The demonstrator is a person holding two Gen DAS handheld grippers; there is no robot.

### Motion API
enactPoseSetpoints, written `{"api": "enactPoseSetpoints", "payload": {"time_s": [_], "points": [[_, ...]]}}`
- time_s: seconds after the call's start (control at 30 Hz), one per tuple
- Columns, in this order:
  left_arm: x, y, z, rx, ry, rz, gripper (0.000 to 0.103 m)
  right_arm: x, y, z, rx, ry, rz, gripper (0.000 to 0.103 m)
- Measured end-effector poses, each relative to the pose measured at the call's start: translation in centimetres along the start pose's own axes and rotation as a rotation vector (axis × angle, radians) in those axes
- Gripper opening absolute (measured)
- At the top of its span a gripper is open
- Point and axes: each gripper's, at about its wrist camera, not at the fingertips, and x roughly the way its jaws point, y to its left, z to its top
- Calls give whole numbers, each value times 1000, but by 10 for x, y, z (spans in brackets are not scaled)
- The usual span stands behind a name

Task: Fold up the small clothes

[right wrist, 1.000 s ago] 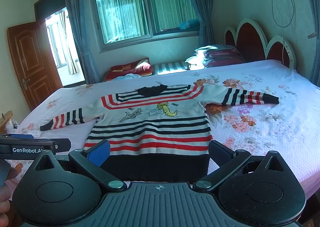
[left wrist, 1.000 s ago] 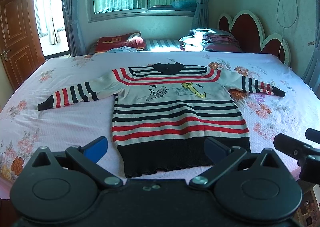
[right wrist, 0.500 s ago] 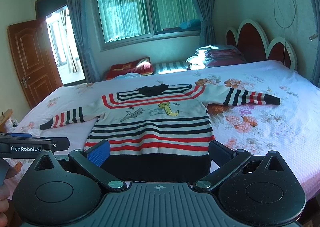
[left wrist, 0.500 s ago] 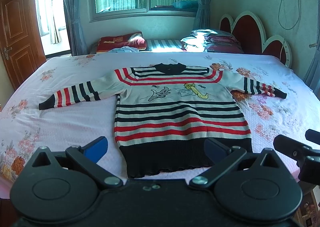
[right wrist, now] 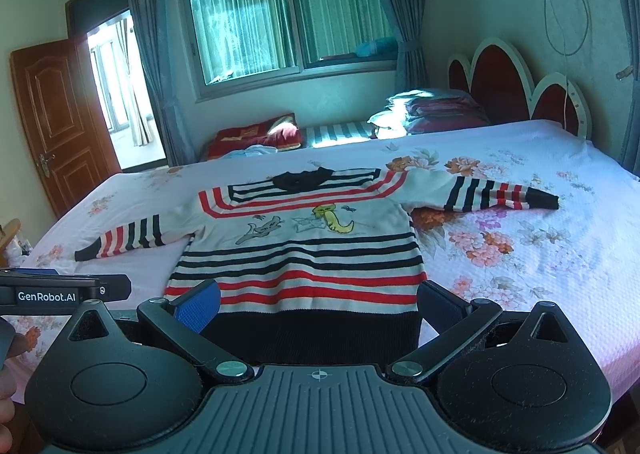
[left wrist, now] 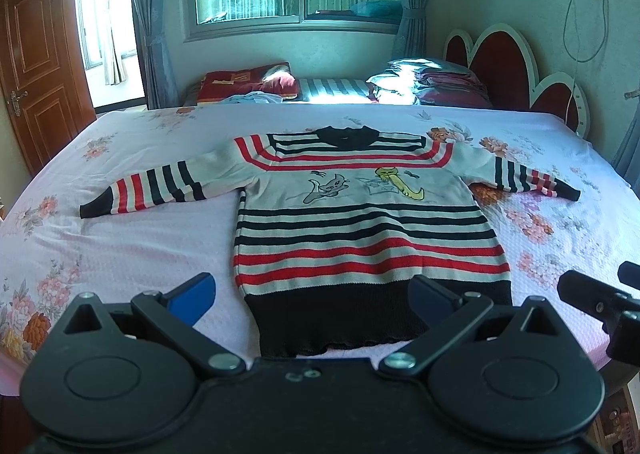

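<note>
My left gripper (left wrist: 312,294) sits low in the frame with its two fingers spread wide and nothing between them, and my right gripper (right wrist: 318,304) is the same: parted and empty, level with the hem. I judge both are held back at the near edge so I can take in the whole garment before choosing a first grab.

The wide bed with the pink floral quilted cover (left wrist: 120,246) fills the middle of both views and serves as the folding surface. On it, centred, lies the child's knitted sweater with red, black and cream stripes and cartoon figures on the chest (left wrist: 360,222), flat and face up, collar toward the top of the frame, black hem (left wrist: 352,318) nearest me. Both sleeves are stretched out, the one at frame left (left wrist: 156,190) and the one at frame right (left wrist: 524,178), which I take as laid out ready for folding them inward.

Beyond, in the upper centre, a pile of folded bedding (left wrist: 424,82) and a dark red cushion (left wrist: 248,82) sit well apart from the sweater. Nothing lies on the garment or blocks my reach. In the right view's lower left, the left unit's black bar marked GenRobot.AI (right wrist: 60,290) pokes in, close enough that I should mind the two rigs bumping.
</note>
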Motion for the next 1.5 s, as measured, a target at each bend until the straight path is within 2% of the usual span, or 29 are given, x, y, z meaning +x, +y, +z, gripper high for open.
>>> {"api": "enactPoseSetpoints", "payload": {"time_s": [0.5, 0.97, 1.23, 1.5], "points": [[12, 7, 5, -3, 8, 13, 103, 10, -4, 1, 8, 5, -10, 103], [39, 18, 14, -24, 5, 34, 103, 28, -23, 9, 9, -11, -76, 103], [82, 19, 39, -51, 15, 52, 103, 72, -51, 26, 22, -2, -91, 103], [153, 3, 77, -47, 41, 43, 102, 134, -102, 57, 72, 2, -116, 103]]}}
